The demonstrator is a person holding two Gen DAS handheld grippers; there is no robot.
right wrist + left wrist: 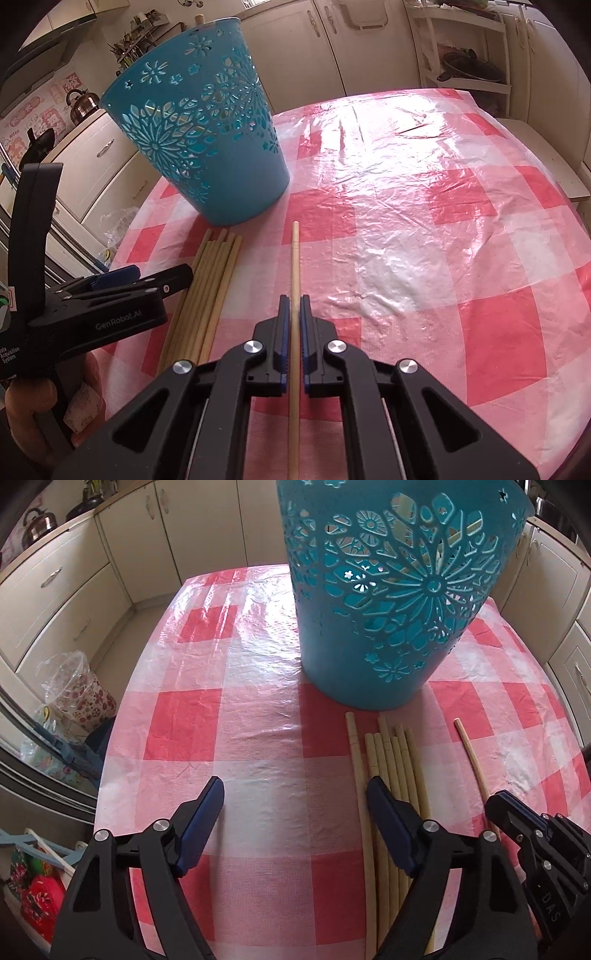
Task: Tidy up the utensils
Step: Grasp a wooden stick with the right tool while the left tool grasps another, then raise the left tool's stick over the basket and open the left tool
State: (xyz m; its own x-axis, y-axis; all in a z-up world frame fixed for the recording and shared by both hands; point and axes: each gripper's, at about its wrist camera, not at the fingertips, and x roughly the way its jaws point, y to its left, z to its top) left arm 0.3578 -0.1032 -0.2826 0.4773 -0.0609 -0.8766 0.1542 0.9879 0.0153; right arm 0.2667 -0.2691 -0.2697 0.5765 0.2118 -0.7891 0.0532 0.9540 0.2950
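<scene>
Right gripper [294, 308] clamped on single chopstick [295, 266]; left gripper [295, 794] spread wide, empty, beside chopstick bundle [391, 760]. Step: pick-up. Next: lift, tip upright, drop into teal cutout basket [207, 147].

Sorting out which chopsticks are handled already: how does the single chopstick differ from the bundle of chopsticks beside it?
The single chopstick runs between the closed fingers of the right hand-held gripper; the bundle of chopsticks lies ungripped on the checkered tablecloth. The single one sits apart to the right; the bundled ones lie side by side, next to the open left hand-held gripper. All are pale wood, pointing toward the blue basket.
</scene>
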